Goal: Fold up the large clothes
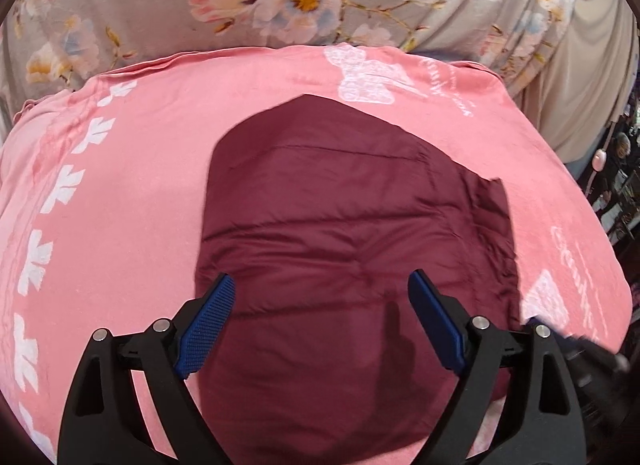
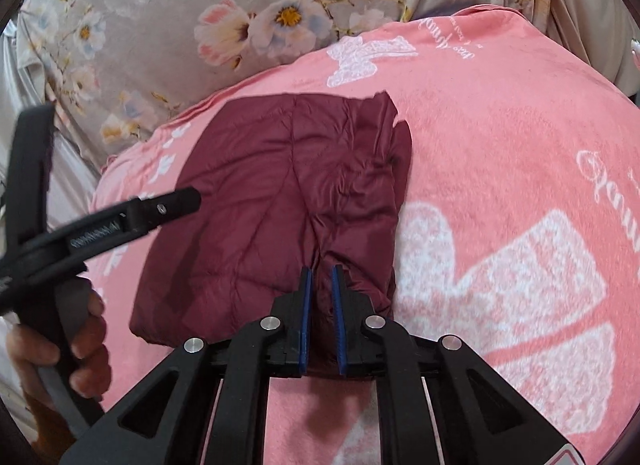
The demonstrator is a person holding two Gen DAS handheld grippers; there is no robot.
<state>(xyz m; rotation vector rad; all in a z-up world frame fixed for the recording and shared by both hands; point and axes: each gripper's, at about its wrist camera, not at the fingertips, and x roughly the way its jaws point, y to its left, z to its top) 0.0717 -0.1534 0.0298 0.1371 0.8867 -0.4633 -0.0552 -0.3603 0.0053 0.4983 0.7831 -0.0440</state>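
A maroon quilted jacket (image 1: 352,225) lies folded into a compact block on a pink blanket (image 1: 132,169). My left gripper (image 1: 320,289) hovers over its near part, jaws wide open and empty. In the right wrist view the jacket (image 2: 256,201) lies left of centre. My right gripper (image 2: 321,275) is nearly closed, and a ridge of the jacket's near right edge is pinched between its blue pads (image 2: 306,305). The left gripper's black body (image 2: 120,221) and the hand holding it show at the left of that view.
The pink blanket (image 2: 500,153) with white prints covers the bed surface. A grey floral sheet (image 1: 200,5) lies behind it. Dark clutter (image 1: 616,185) stands past the blanket's right edge.
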